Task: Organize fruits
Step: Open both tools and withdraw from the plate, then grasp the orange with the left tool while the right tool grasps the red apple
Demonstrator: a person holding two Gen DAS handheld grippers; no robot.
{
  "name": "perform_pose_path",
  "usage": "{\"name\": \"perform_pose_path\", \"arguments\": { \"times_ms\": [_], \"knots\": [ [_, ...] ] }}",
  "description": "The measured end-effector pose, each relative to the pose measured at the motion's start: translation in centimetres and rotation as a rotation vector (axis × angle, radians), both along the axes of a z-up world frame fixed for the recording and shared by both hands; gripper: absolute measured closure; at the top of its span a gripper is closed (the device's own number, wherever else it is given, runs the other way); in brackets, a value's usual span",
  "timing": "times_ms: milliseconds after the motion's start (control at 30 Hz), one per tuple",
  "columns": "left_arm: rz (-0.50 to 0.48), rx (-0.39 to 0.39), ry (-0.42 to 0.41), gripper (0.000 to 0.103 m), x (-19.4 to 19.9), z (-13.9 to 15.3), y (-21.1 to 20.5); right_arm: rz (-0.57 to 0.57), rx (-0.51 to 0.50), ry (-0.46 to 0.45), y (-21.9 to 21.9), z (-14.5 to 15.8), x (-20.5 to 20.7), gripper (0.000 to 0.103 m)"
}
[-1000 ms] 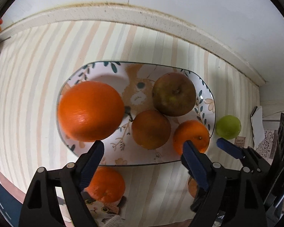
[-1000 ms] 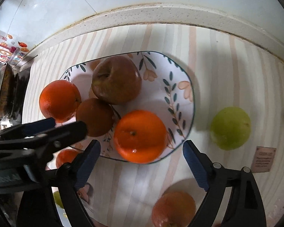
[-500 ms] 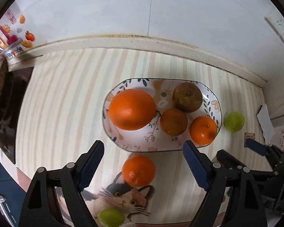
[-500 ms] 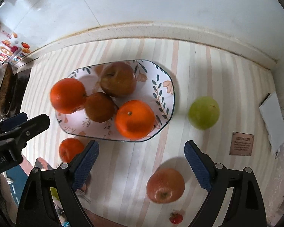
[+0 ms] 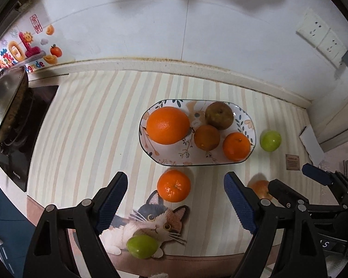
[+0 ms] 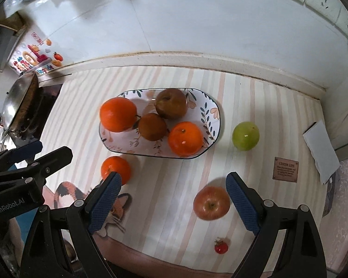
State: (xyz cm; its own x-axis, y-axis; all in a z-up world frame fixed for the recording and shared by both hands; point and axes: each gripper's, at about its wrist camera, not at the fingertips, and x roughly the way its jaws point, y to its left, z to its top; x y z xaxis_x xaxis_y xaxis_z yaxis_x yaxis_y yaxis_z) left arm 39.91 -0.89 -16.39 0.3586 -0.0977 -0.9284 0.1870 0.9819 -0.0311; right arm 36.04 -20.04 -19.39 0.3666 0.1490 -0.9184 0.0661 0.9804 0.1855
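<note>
My own right finger and the other gripper's arm cover most of the red apple (image 5: 259, 188) in my left view. In my right view, my left finger hides the lower edge of the loose mandarin (image 6: 115, 168), and the wok (image 6: 18, 103) runs off the left edge. The brown label (image 6: 285, 169) reads "GREEN LIFE"; its smaller lines are too fine to read.

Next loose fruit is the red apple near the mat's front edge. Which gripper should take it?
Right. In the right wrist view the red apple lies just ahead of the open right gripper, beside its right finger. The left gripper, also open and empty, frames the loose orange instead.
</note>
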Motion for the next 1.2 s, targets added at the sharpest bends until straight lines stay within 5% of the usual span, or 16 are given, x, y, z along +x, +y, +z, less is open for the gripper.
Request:
{"name": "perform_pose_path", "arguments": {
  "times_ms": [333,567,867,1200],
  "knots": [
    [-0.007,-0.021,-0.101,0.018,-2.9,4.1,0.8,-0.025,0.012,-0.099,0.6,4.3,-3.3,0.009],
    [0.018,-0.021,-0.091,0.018,-3.8,3.9,1.9,-0.046,0.062,-0.102,0.5,4.5,-4.6,0.009],
    [0.093,0.060,0.109,0.018,-3.4,-4.1,4.5,-0.160,0.114,0.055,-3.6,-2.6,-4.9,0.009],
    [0.066,0.076,0.252,0.018,0.5,-10.9,2.2,-0.232,0.111,0.218,-5.9,-12.2,-2.2,0.009]
  ]
}}
